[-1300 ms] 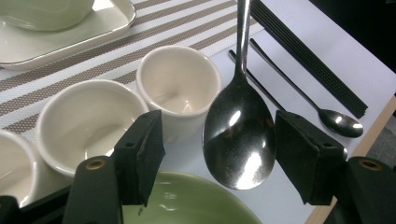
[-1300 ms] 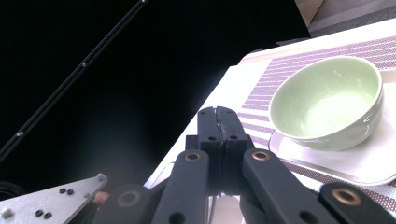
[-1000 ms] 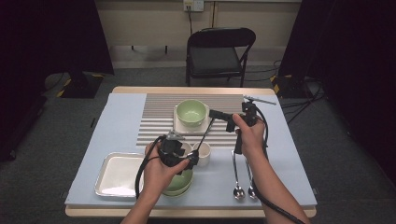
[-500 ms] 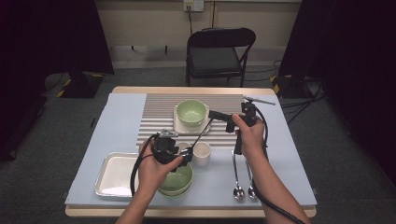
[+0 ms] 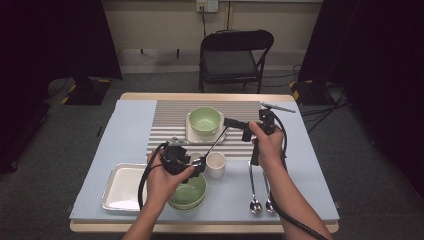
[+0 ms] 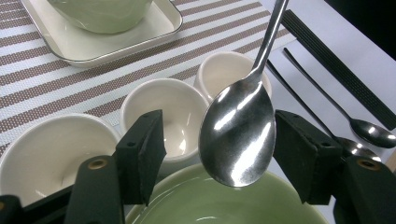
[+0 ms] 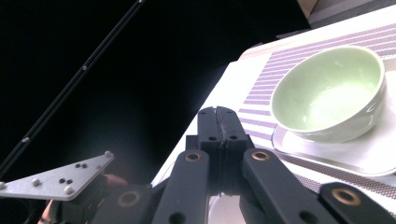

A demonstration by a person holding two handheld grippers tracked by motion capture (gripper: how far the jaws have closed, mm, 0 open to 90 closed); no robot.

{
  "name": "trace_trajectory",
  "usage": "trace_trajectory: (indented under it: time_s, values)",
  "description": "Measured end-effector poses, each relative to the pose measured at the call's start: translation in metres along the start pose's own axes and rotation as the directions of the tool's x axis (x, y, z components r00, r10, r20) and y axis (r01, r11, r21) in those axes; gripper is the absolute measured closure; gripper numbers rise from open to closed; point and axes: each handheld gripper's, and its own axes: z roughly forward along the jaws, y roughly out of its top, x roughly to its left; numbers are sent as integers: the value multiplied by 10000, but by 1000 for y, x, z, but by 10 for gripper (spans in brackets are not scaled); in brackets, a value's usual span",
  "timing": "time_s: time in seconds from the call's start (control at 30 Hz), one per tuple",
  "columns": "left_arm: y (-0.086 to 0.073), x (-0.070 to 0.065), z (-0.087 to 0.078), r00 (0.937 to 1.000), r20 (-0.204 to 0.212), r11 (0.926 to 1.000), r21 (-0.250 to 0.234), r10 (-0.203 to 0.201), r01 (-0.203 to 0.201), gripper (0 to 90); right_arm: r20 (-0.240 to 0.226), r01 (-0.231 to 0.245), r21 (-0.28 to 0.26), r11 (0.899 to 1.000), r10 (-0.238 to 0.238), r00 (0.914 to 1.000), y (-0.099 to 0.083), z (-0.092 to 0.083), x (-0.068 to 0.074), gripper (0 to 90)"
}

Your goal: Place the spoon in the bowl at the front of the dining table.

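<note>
In the high view, the spoon (image 5: 214,145) hung in the air above the bench (image 5: 125,125). Its handle end met the right claw (image 5: 231,122), and its head reached down to the left claw (image 5: 199,164), just over the near green bowl (image 5: 192,197) and beside a white cup (image 5: 216,165). The handle was thin and smooth, so I judged it could turn or slide out of such a narrow pinch.

In the left gripper view, the spoon (image 6: 238,135) was shiny steel with an oval head that hung between the spread jaws of the left claw (image 6: 219,140). Neither pad pressed on it, though the right one stood very close. If that claw shut off-centre, the rounded head could slip away and drop into the green bowl (image 6: 196,200), or knock the cups (image 6: 173,112).

In the right gripper view, the right claw (image 7: 218,116) was pressed together. The handle was hidden there, so I could not confirm the pinch from this side. A second green bowl (image 7: 331,93) stood beyond it.
</note>
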Motion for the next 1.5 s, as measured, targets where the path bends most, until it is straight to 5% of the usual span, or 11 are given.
trace_trajectory:
  time_s: [1.0,1.5]
  values:
    - [-6,13,-18,9989,474,10000,-46,55,-53,261,1019,62,-812,9967,21,9948,13,-10,-16,900]
    - [-4,15,-10,9981,611,10000,59,-62,58,259,753,-1,-827,9966,64,9971,13,-8,-11,900]
